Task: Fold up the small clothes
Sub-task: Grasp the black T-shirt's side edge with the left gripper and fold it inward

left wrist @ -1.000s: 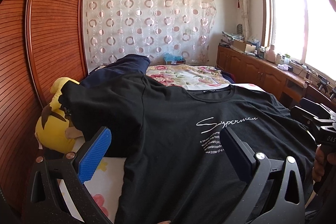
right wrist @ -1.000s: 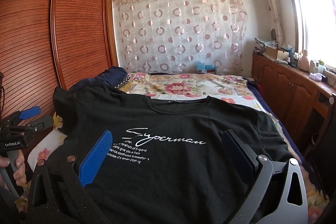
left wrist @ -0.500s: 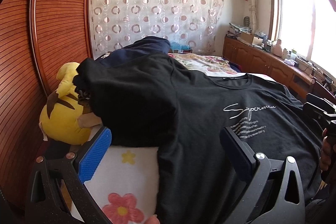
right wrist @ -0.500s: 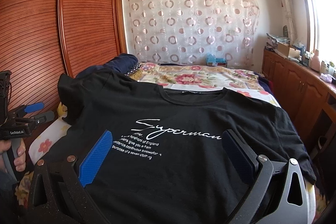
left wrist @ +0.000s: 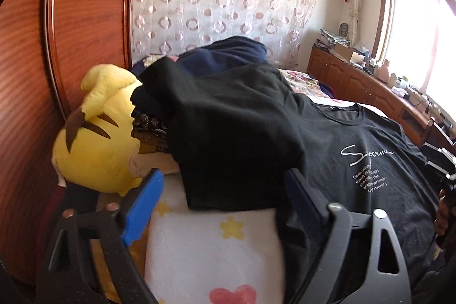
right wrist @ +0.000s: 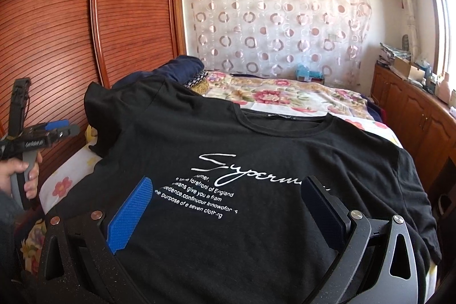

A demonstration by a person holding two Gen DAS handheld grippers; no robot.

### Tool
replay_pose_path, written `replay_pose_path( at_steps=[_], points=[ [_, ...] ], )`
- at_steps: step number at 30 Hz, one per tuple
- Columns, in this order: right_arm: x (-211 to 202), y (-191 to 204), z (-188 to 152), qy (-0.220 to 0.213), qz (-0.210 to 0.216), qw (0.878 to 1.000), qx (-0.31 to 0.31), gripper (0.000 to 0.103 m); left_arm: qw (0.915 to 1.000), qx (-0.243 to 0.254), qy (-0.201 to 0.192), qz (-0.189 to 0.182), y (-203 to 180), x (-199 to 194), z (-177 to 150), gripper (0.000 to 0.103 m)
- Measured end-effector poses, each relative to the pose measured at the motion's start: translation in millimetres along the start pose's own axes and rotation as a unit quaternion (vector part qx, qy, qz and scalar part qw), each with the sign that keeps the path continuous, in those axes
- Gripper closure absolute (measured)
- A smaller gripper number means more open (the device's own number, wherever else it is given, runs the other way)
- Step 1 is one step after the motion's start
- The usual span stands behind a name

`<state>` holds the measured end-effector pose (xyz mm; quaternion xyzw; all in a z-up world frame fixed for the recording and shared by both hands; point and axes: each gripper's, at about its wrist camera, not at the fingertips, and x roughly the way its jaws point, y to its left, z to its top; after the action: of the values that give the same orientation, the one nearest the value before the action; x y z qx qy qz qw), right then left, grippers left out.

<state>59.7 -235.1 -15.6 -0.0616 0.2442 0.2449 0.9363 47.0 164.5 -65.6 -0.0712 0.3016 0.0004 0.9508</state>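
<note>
A black T-shirt point(right wrist: 256, 138) with white "Superman" lettering lies face up on the bed. Its left sleeve point(left wrist: 228, 138) drapes over a pile at the bed's left side. My left gripper point(left wrist: 225, 204) is at that sleeve's lower hem; its jaws are closing, the hem lies between them, and the pads do not press on it. From the right wrist view the left gripper point(right wrist: 54, 130) shows at the far left, held by a hand point(right wrist: 25, 175). My right gripper point(right wrist: 228, 212) stands open low over the shirt's chest print, gripping nothing.
A yellow plush toy point(left wrist: 97, 138) lies against the wooden wardrobe point(right wrist: 57, 33) on the left. A dark blue garment point(left wrist: 228, 53) is heaped behind the sleeve. A floral bedspread point(right wrist: 285, 96) covers the far bed; wooden cabinets point(right wrist: 413, 110) line the right wall.
My left gripper has swung left and lower, from over the shirt's body to the sleeve beside the plush toy, and its jaws have narrowed. The right gripper has barely shifted.
</note>
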Motion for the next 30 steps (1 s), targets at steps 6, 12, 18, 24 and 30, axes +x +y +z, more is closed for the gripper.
replay_pose_path(
  at_steps=[6, 12, 18, 24, 30],
  points=[
    [5, 2, 4, 0.009, 0.005, 1.000, -0.014, 0.000, 0.9999, -0.009, 0.010, -0.010, 16, 21, 6, 0.029],
    [4, 1, 6, 0.013, 0.000, 1.000, -0.025, 0.000, 0.9990, -0.023, 0.017, -0.033, 26, 39, 10, 0.039],
    [5, -6, 3, 0.016, -0.009, 1.000, -0.019, 0.000, 0.9977, -0.018, -0.003, -0.066, 19, 26, 13, 0.071],
    [4, -8, 1, 0.015, -0.013, 1.000, -0.009, 0.000, 0.9978, -0.006, -0.017, -0.064, 10, 8, 18, 0.098],
    [1, -11, 0, 0.004, -0.019, 1.000, -0.001, 0.000, 0.9958, 0.026, -0.031, -0.082, -26, -3, 45, 0.099]
  ],
)
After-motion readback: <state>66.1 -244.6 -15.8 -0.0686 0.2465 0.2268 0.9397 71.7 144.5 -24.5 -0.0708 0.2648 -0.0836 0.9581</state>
